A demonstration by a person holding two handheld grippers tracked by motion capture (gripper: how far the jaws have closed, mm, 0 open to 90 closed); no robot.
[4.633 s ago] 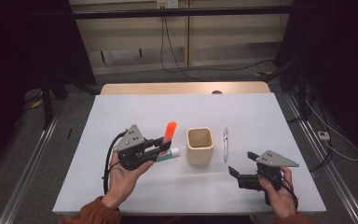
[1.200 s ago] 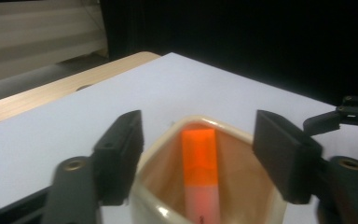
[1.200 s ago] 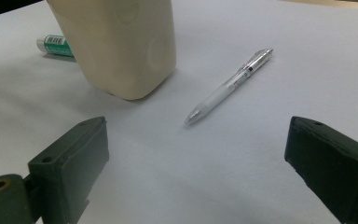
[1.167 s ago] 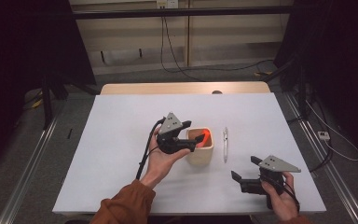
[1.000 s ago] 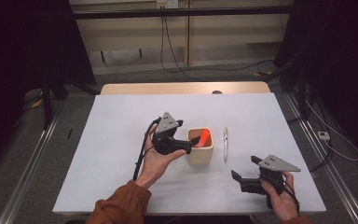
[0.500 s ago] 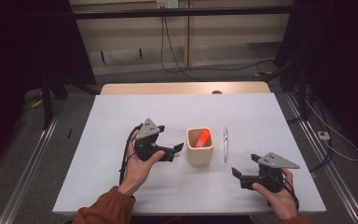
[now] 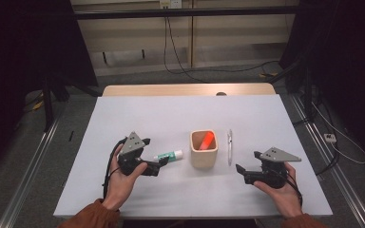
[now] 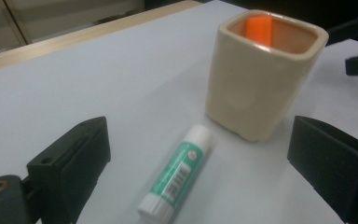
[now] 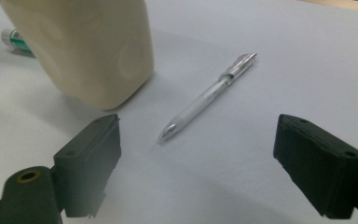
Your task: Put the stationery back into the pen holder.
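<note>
Closing on the glue stick (image 8: 177, 175), the left gripper (image 8: 200, 177), jaws spread wide and empty, could bump the beige cup (image 7: 204, 148) just beside it, tipping out the orange marker (image 7: 207, 139) inside. The right gripper (image 9: 198, 172), likewise released, faces the clear pen (image 9: 208, 96) beside the cup. Most of the marker is hidden.

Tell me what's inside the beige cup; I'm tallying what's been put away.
An orange marker stands inside the cup, leaning against its far wall. Only its upper part shows; the cup's wall hides its lower end and the bottom of the cup.
</note>
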